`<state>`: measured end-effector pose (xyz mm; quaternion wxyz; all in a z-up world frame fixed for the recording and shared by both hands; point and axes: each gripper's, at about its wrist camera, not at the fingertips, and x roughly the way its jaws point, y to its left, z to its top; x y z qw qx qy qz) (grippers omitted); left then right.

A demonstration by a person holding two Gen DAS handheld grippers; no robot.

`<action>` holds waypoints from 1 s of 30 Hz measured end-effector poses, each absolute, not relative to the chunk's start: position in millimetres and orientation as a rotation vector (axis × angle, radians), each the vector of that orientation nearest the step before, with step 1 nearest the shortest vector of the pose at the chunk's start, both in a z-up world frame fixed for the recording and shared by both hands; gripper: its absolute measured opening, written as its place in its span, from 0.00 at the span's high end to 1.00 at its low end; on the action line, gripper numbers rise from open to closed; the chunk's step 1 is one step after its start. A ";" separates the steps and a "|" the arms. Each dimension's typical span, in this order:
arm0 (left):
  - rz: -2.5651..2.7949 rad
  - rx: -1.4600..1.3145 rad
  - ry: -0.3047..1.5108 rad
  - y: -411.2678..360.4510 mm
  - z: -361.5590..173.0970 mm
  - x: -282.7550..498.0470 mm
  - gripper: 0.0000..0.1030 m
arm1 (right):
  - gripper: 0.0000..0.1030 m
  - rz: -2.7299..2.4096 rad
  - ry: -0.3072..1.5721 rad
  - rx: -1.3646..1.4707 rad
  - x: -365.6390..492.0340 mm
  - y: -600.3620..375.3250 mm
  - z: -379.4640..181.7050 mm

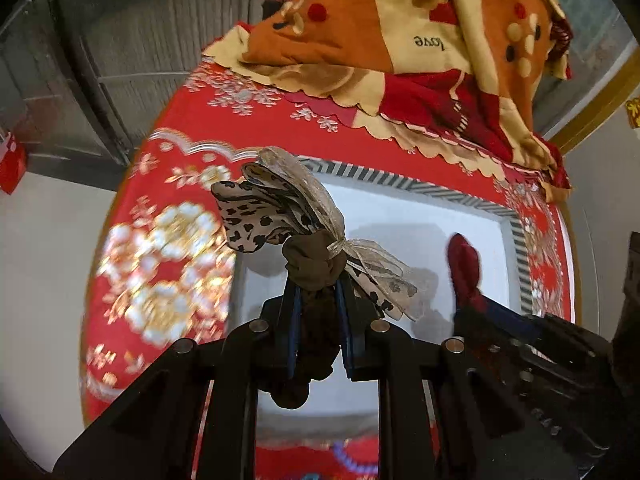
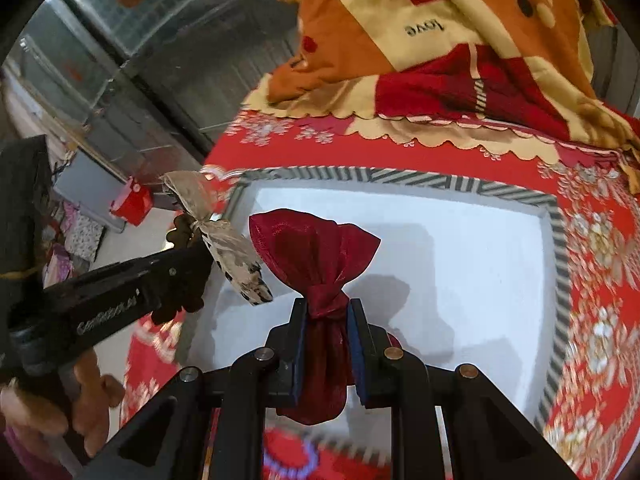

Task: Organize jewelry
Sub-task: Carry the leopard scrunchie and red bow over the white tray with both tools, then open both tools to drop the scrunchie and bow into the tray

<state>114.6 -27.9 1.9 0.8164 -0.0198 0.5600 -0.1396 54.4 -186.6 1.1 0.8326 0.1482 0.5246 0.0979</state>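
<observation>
A: Count the hair pieces, quick.

B: Two. One brown scrunchie point(image 1: 314, 260) with a leopard-print bow and a sheer ribbon tied round it, and one dark red bow point(image 2: 316, 248). Each is held in a gripper, up in the air over the tray.

A: Who holds what?

B: Left gripper point(image 1: 316, 292) is clamped on the scrunchie, pads squeezing the brown bunch, bow fanning out past the fingertips. Right gripper point(image 2: 327, 308) is clamped on the red bow at its knotted waist, top flaring out above the pads, the tail hanging down between the fingers.

A: Grippers, how many?

B: Two, one per hand. Both point steeply down at the tray. They sit side by side, near but not touching; from the right camera the left one comes in from the left edge, with a hand point(image 2: 72, 400) wrapped round its grip.

A: Tray?

B: One, white point(image 2: 460, 248), striped rim, nothing lying on it that I can see, only shadows of the bows. It rests on one red floral bedcover point(image 1: 160, 248).

A: Anything else?

B: One folded orange, cream and red quilt point(image 1: 420, 32) at the far end of the bed, beyond the tray. One small red box point(image 2: 132, 200) on the floor off to the left. Edges are motion-blurred.
</observation>
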 end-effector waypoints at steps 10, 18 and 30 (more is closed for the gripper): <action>-0.222 -0.026 1.241 -41.7 -36.6 156.0 0.83 | 0.82 0.139 1.180 0.393 122.1 -197.5 -51.8; -0.186 -0.050 1.245 -32.6 -45.2 155.9 0.65 | 0.65 0.180 1.191 0.496 129.9 -204.5 -65.4; -0.160 -0.008 1.172 -22.2 -12.4 123.4 0.59 | 0.54 0.173 1.114 0.540 86.8 -224.6 -23.0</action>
